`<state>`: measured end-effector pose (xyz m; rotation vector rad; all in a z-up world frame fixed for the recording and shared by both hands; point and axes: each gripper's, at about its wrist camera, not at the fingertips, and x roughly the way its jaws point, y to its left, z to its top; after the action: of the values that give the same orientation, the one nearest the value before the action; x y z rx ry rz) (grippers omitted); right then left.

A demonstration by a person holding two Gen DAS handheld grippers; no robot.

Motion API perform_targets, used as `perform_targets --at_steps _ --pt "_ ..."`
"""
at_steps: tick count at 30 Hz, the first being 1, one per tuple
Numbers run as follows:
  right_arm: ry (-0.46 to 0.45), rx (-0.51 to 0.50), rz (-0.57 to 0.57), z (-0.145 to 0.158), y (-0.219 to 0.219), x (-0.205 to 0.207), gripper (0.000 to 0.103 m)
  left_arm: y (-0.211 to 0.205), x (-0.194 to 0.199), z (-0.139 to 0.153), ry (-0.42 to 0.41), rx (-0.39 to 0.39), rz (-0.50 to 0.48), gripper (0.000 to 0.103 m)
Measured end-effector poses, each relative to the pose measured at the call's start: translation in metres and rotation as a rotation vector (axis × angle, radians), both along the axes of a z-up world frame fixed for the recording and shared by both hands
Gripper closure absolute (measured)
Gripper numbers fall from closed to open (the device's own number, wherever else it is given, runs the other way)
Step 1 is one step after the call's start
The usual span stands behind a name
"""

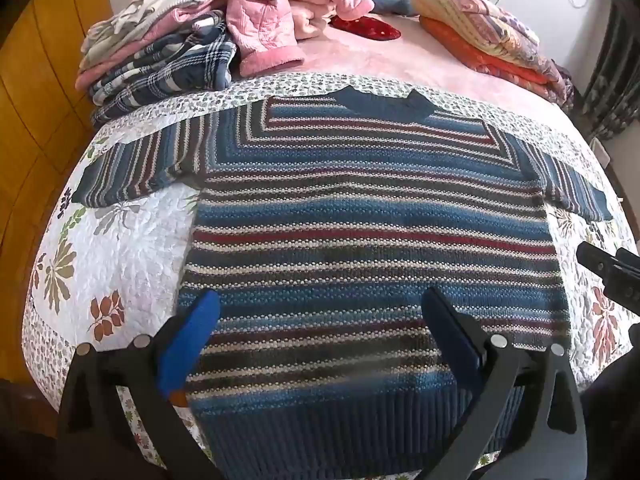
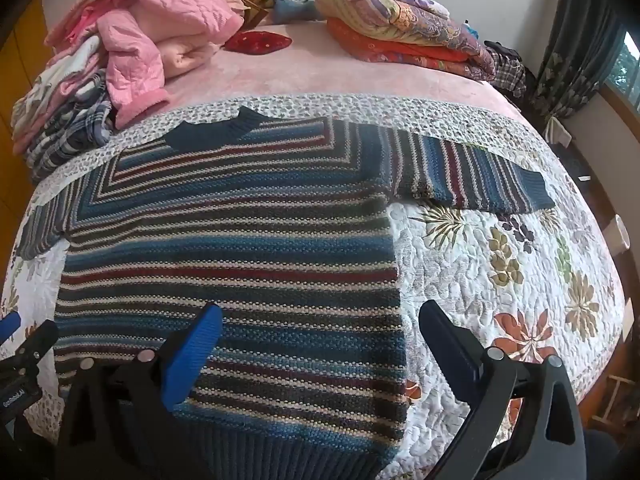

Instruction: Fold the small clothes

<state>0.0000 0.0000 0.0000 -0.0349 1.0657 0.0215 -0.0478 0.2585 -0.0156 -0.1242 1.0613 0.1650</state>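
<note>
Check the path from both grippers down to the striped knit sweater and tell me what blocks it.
Nothing visible does. The striped knit sweater lies flat and uncovered on the floral quilt. The left gripper and right gripper are both open above its lower part. The stacks of folded clothes sit beyond the collar.

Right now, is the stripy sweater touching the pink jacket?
Apart. The right wrist view shows a strip of flowery quilt between the sweater collar and the pink jacket cuff.
</note>
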Motion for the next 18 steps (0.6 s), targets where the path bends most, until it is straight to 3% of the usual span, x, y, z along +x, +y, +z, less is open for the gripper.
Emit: perform_targets --at_steps 18 --pt "-0.006 -0.004 0.003 -0.0067 0.0030 0.0001 0.004 0.0004 0.0009 -0.0002 0.001 0.000 0.002 0.003"
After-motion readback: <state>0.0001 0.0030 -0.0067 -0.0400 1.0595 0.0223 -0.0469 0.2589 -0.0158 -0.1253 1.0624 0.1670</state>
